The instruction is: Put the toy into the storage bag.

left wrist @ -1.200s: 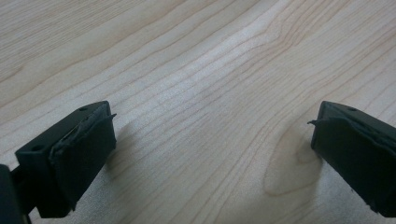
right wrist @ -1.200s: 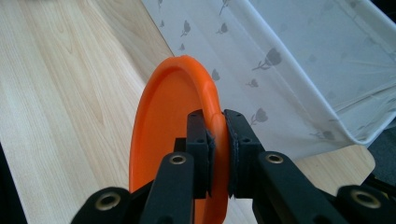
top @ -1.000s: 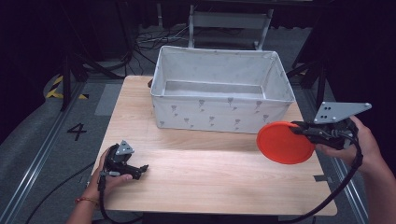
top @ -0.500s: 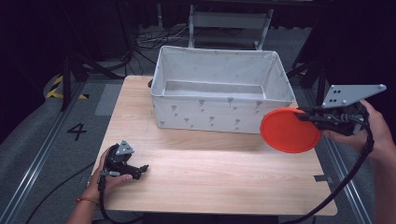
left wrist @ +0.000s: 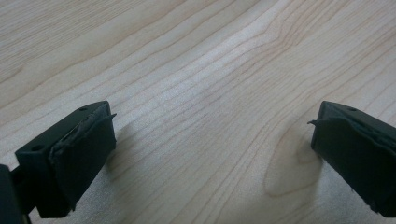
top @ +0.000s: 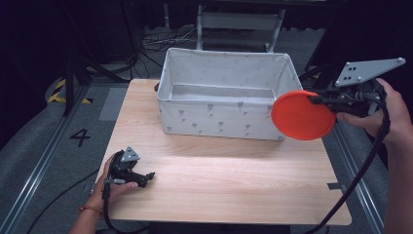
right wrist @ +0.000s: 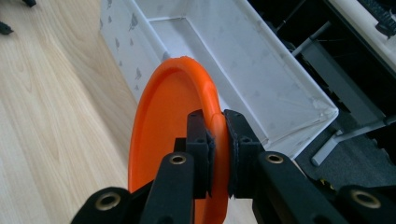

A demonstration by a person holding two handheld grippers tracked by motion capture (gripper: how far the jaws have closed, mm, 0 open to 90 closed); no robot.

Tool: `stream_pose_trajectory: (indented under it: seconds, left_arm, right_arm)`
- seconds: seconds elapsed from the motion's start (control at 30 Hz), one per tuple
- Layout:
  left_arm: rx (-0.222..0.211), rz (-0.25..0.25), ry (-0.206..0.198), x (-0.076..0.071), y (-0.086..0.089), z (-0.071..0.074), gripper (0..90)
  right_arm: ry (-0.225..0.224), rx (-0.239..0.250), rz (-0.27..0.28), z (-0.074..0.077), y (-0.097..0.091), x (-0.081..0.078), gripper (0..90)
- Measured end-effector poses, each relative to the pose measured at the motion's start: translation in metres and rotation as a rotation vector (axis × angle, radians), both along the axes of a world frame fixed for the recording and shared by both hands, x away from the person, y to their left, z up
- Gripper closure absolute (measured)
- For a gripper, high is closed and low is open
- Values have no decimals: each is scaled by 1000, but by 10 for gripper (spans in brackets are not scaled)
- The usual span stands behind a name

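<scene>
An orange plate (top: 303,116) hangs in the air at the right end of the white fabric bin (top: 224,122), tilted on edge. My right gripper (top: 325,100) is shut on its rim; in the right gripper view the plate (right wrist: 163,121) stands between the two jaws, gripper (right wrist: 217,126), with the bin's (right wrist: 261,93) bare inside beyond it. My left gripper (top: 146,176) rests low on the wooden table (top: 219,185) at the front left, held by a hand. Its jaws stand wide apart, gripper (left wrist: 210,140), with bare wood between them.
The bin stands at the back middle of the table and its floor looks bare. Dark floor, cables and a metal frame (top: 238,19) lie beyond the table. A floor mark "4" (top: 80,137) is at the left.
My right gripper has lifted the orange plate up and slightly back, toward the bin's right end. The left gripper has stayed put.
</scene>
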State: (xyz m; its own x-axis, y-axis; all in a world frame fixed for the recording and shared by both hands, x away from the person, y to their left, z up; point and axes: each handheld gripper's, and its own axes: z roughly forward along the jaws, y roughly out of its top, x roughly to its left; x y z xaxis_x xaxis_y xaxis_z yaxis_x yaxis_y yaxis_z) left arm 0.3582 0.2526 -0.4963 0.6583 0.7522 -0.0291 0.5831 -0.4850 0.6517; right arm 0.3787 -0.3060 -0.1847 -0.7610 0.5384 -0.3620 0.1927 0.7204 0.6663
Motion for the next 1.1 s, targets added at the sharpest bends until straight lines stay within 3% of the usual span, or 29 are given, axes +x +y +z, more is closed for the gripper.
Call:
stream_pose_trajectory:
  seconds: [0.2,0.6,0.9,1.1]
  left_arm:
    - [0,0,0,0,0,0,1]
    - [-3,-1,2,0,0,0,2]
    - [-2,-1,2,0,0,0,2]
    - [1,-6,-2,1,0,0,2]
  right_arm:
    - [-10,33,-23,14,-1,17,814]
    - [-45,21,-84,31,5,61,814]
    - [-29,12,-65,27,15,95,814]
    - [-1,27,-55,13,25,115,814]
